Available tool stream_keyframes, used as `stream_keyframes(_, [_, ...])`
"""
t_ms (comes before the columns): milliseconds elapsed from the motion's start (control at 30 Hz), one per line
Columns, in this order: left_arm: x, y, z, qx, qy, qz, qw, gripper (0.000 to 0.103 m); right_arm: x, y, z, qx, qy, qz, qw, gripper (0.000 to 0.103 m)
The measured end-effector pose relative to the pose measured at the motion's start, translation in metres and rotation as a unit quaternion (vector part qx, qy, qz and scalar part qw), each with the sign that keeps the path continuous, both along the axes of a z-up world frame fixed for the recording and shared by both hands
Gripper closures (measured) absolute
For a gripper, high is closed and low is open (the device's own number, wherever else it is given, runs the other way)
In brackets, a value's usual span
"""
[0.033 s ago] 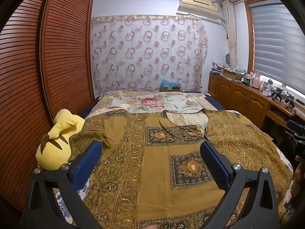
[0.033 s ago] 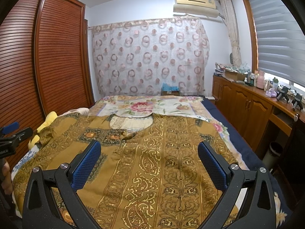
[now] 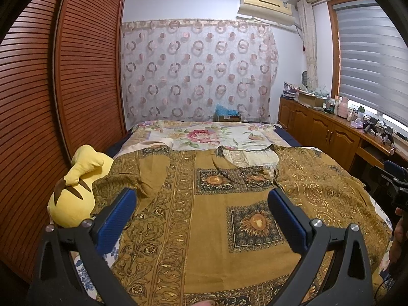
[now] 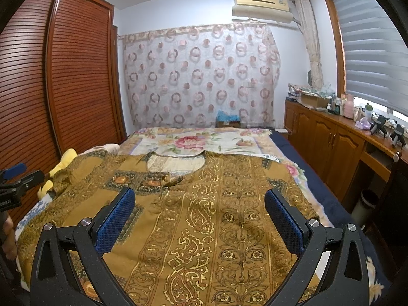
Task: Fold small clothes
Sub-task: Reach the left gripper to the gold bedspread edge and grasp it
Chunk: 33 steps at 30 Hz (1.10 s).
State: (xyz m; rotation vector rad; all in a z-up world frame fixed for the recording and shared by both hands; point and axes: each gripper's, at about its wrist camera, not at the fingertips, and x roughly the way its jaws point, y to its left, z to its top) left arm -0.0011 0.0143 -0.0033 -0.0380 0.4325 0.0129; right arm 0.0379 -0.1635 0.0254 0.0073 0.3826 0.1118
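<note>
Gold-brown patterned top (image 3: 204,216) lies spread flat on the bed (image 4: 318,186), soft, thin, probably slides easily. Left gripper (image 3: 201,211) and right gripper (image 4: 200,211) both gape wide, holding nothing; best pinch at sleeve edges or hem.

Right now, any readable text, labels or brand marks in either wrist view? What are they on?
"...bot.AI", start cut off by the frame edge: white print on the black left gripper body, right wrist view.
Small label on the cream wall air conditioner: too small to read.
Bottles on the wooden counter: labels blurred.
Nothing else legible.
</note>
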Motion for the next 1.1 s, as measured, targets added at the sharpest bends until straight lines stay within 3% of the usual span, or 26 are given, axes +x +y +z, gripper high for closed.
stream_keyframes(367, [0.007,0.012,-0.007,0.003,0.013,-0.002,0.9999,0.0,0.009,0.006,-0.012,-0.004,0.004,0.012,1.0,0.0])
stream_keyframes(533, [0.011,0.018,-0.008,0.011,0.015,0.001,0.9998,0.0,0.017,0.014,-0.013,0.018,0.015,0.051,0.998,0.0])
stream_keyframes(867, [0.028,0.044,-0.016,0.02,0.026,0.019,0.9993,0.0,0.038,0.052,-0.003,-0.011,0.004,0.092,0.996,0.0])
stream_keyframes(1100, [0.043,0.078,-0.026,0.017,0.065,0.012,0.9977,0.0,0.059,0.085,-0.015,-0.033,0.025,0.149,0.988,0.0])
